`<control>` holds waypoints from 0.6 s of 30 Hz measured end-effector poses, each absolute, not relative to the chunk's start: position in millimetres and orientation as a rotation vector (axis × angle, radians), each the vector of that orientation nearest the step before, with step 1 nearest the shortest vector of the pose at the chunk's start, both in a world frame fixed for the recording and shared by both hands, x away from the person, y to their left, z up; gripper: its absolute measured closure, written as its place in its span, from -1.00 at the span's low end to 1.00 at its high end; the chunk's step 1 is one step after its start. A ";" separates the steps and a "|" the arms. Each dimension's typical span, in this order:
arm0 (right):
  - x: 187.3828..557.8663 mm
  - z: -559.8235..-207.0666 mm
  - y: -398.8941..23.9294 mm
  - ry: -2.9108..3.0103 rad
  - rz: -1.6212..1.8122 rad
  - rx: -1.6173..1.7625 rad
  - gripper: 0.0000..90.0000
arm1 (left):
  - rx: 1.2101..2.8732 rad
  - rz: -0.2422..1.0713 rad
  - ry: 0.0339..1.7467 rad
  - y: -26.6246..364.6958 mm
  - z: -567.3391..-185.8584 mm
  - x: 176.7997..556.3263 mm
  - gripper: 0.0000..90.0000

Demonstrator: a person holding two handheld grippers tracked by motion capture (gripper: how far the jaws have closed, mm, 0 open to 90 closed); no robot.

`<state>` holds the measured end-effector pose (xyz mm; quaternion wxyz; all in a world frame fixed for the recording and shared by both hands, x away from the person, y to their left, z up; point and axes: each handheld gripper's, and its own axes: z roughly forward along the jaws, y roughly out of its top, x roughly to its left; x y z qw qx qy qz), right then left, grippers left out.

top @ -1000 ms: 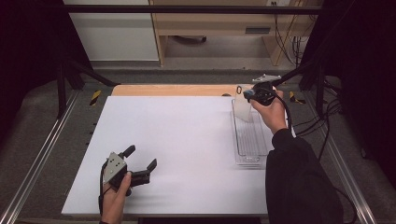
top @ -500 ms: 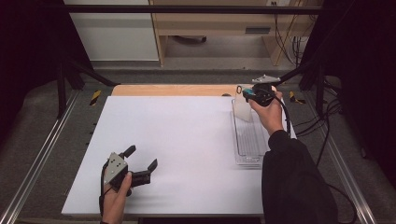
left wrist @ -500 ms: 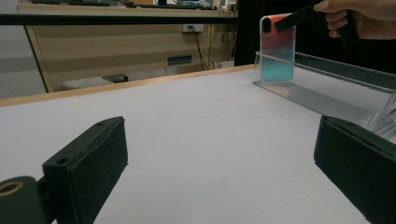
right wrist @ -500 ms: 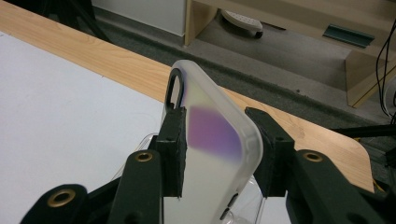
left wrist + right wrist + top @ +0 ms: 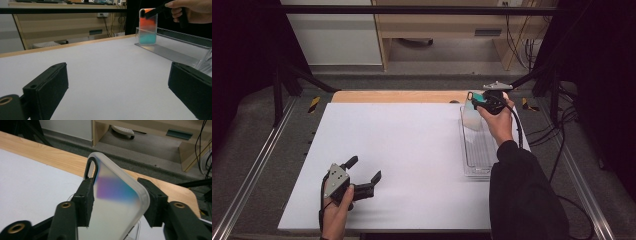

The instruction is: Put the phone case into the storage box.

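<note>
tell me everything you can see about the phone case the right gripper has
The phone case looks like frosted, translucent soft plastic with rounded corners and a black-rimmed oval camera cutout near its top. Its surface shimmers: purple to blue in the right gripper view, orange over teal in the left gripper view. It stands roughly upright, long side vertical, at the far end of the clear tray. The right gripper has its pads on the case's two side edges.

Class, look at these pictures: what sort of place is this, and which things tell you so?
Probably a lab or workshop set up for recording: a white table framed by metal rails, loose cables behind, and a hand-held gripper holding a phone case.
</note>
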<state>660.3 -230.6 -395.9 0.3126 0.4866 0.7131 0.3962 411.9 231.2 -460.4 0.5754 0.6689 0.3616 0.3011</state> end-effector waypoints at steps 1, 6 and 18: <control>660.5 -396.5 -231.1 1.877 1.051 1.293 0.01 | 1.567 0.704 0.847 230.9 -460.4 411.9 -0.95; 662.2 -398.8 -232.7 1.860 1.082 1.325 -0.10 | 1.570 0.702 0.845 230.0 -460.5 412.0 -0.95; 671.6 -405.7 -223.5 1.791 1.149 1.353 -0.62 | 1.569 0.700 0.847 230.3 -460.7 412.1 -0.95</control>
